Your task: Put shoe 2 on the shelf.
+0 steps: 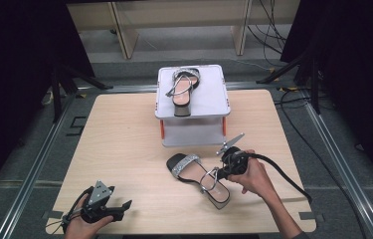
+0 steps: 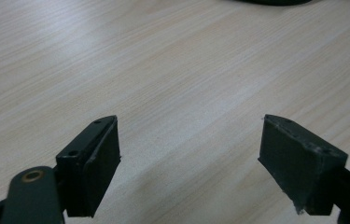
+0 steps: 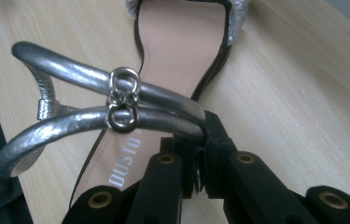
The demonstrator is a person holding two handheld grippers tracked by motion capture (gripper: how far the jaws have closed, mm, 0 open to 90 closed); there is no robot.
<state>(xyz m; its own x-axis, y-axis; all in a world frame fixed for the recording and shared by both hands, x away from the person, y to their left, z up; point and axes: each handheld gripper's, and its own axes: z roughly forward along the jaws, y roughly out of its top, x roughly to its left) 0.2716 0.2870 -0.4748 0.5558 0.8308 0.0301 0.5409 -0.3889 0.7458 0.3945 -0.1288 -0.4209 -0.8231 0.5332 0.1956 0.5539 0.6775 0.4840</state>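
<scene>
Tabletop (image 1: pixel 124 129): pale wood, set within a dark-curtained bay, metal rails along both sides.

Left gripper (image 1: pixel 124 205): parked near the front left corner, fingers (image 2: pixel 93 163) spread wide over bare wood, nothing between them. It lies well apart from the work.

Sandal (image 1: pixel 199 178): flat on the tabletop right of centre, just in front of the stand. Its long axis runs diagonally, glitter toe band toward the back left, heel toward the front right.

Right gripper (image 1: pixel 220 173): comes in over the heel end from the right, fingers pressed together and pinching the silver ankle straps (image 3: pixel 116 100) where they cross, beside the ringed buckle. This hand is plainly the nearer one.

Stand (image 1: pixel 214 102): white, raised, at the back centre. The matching sandal (image 1: pixel 184 89) occupies the left of its top; the right portion is bare. Judgement: the lift must clear the stand's front edge, and open tabletop surrounds the sandal.
</scene>
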